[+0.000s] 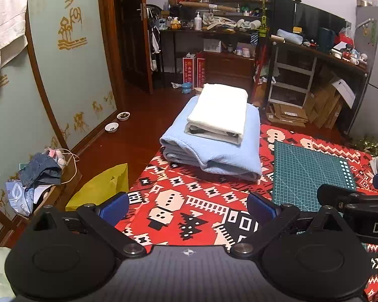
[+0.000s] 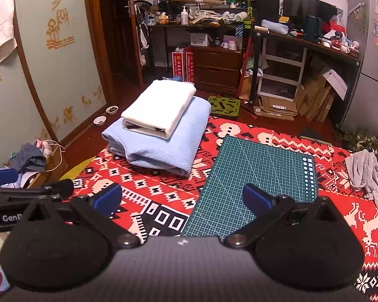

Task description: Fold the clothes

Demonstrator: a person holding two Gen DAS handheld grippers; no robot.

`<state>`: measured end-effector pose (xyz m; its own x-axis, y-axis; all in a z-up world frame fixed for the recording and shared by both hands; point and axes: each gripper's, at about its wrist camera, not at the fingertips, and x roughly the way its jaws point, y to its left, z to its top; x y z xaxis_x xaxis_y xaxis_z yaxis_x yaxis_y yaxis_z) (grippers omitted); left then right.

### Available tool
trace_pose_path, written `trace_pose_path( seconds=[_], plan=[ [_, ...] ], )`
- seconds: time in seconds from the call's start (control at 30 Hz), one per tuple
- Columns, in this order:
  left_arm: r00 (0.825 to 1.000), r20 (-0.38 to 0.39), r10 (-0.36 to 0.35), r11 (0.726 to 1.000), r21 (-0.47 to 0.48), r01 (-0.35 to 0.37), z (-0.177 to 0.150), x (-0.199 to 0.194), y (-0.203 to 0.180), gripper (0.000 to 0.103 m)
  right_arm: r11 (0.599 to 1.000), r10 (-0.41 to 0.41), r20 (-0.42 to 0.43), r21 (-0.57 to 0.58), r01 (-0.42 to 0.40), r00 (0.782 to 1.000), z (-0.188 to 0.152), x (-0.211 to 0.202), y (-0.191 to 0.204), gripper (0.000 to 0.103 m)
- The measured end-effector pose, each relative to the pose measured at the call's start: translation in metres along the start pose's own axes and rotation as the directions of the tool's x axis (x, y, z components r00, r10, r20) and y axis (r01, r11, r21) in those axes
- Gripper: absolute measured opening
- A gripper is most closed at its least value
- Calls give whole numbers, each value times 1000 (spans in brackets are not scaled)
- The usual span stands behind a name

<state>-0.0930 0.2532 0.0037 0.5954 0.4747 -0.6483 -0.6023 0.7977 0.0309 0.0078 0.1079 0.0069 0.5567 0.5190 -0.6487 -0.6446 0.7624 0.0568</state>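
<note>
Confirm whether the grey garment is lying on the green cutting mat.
No, the grey garment lies crumpled on the red patterned cloth near its right edge, clear of the green cutting mat.

A white folded cloth [image 2: 158,108] tops a pale blue one [image 2: 161,141] on a red patterned blanket [image 2: 340,216] beside a seemingly green gridded mat [image 2: 254,173].
</note>
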Motion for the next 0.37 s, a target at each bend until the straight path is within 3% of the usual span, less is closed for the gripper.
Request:
trace_pose_path(
  seconds=[0.37],
  plan=[
    [1000,3,6,1000,12,-6,-1,-1,-2,101,1000,11,-7,0,-11,1000,-2,2,1,103]
  ],
)
